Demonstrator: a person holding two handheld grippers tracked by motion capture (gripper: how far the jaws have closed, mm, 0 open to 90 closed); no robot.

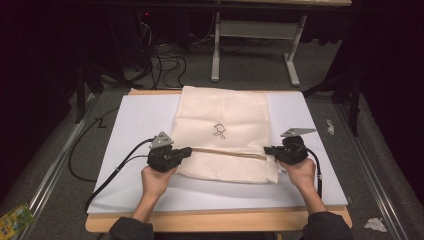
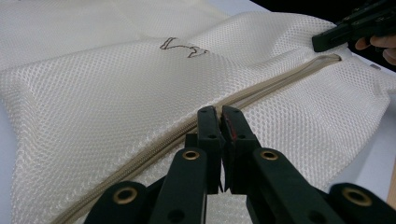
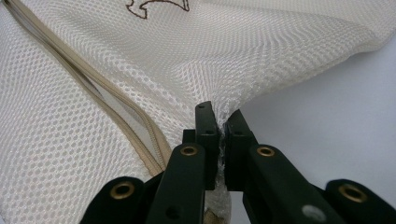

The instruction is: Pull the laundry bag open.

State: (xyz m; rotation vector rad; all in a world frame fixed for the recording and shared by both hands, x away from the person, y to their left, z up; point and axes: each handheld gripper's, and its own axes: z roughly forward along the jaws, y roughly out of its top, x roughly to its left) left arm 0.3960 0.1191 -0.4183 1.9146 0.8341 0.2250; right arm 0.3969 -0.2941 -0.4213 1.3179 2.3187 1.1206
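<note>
On white table (image 1: 135,120), both hand-held grippers (image 1: 186,151) (image 1: 268,149) clamped onto mesh bag (image 1: 222,115); dark room.

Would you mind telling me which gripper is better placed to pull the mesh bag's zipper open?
The left gripper: its jaws are shut at the zipper line of the cream mesh bag; the right gripper pinches only mesh.
</note>
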